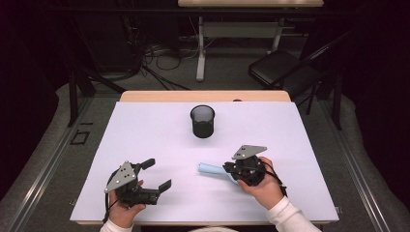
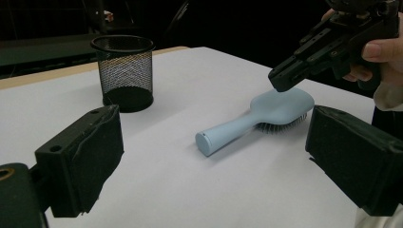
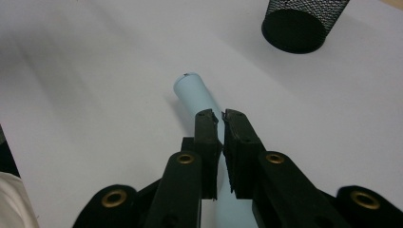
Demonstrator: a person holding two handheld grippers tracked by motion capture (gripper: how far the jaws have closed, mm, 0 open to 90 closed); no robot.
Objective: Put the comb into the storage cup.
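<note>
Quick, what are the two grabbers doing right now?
Left gripper: open, holding nothing.
Right gripper: shut, holding nothing, just above the blue hairbrush.

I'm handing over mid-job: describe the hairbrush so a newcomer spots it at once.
On the white table, nearer the person than the black mesh cup, the hairbrush lies bristles down beneath the right gripper. It is the one pale blue thing, its handle pointing left.

Brush (image 2: 266,118): no legible text or brand
Mesh cup (image 2: 124,71): no label or marking
Grippers: no readable numbers or signs
Table (image 1: 145,130): plain surface, no print
</note>
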